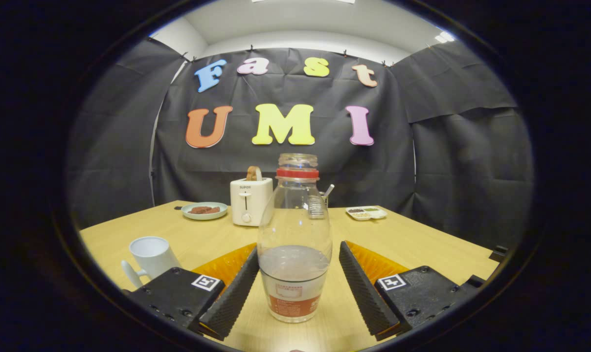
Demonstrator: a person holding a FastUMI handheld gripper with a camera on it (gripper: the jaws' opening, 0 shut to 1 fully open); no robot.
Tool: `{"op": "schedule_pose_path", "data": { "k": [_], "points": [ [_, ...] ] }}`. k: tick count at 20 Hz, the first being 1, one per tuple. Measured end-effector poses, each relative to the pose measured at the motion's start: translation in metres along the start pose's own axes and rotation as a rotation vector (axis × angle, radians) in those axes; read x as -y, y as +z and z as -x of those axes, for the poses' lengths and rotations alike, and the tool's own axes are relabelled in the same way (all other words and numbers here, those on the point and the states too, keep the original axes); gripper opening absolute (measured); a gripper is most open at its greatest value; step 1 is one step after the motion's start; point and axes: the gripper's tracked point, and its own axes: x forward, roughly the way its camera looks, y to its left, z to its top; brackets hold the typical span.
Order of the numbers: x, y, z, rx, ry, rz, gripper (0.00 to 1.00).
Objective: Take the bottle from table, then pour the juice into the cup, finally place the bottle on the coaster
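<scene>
Clear glossy bottle (pixel 294 244), probably plastic, on smooth wood-look table (pixel 413 239).

Upright clear bottle (pixel 294 244), seemingly uncapped, part-full; white cup (pixel 153 255) leftward.

The gripper (pixel 295 288) occupies the lower centre of the frame. It has two long, wedge-shaped fingers (pixel 232 298) with finely ribbed inner faces, spread apart in a V with a gap on each side of what stands between them. Each finger mounts on a blocky housing (pixel 175 296) with rounded corners and recessed screws. A square fiducial marker (pixel 206 282) sits on top of each housing. Translucent orange ribbed panels (pixel 225 266) lie behind the fingers.
</scene>
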Motion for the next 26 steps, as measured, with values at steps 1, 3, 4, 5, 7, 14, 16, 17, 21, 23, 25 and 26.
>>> {"op": "schedule_pose_path", "data": {
  "k": [1, 3, 4, 5, 7, 14, 16, 17, 21, 23, 25, 26],
  "points": [
    [0.000, 0.000, -0.004, -0.009, 0.006, -0.002, 1.00],
    [0.001, 0.000, -0.011, -0.016, 0.014, -0.003, 1.00],
    [0.000, 0.000, -0.015, -0.019, 0.020, 0.002, 1.00],
    [0.000, -0.002, -0.019, -0.023, 0.023, 0.009, 0.99],
    [-0.007, -0.008, -0.022, -0.042, 0.052, 0.032, 0.95],
    [-0.010, 0.008, 0.002, -0.021, 0.070, 0.204, 0.82],
    [-0.007, 0.020, 0.012, -0.007, 0.064, 0.245, 0.82],
    [-0.004, 0.027, 0.016, 0.001, 0.056, 0.268, 0.82],
    [0.010, 0.052, 0.029, 0.033, -0.004, 0.348, 0.82],
    [0.009, 0.058, 0.036, 0.035, -0.013, 0.381, 0.82],
    [0.009, 0.060, 0.040, 0.018, -0.014, 0.391, 0.81],
    [0.007, 0.060, 0.041, 0.010, -0.012, 0.406, 0.81]
  ]
}}
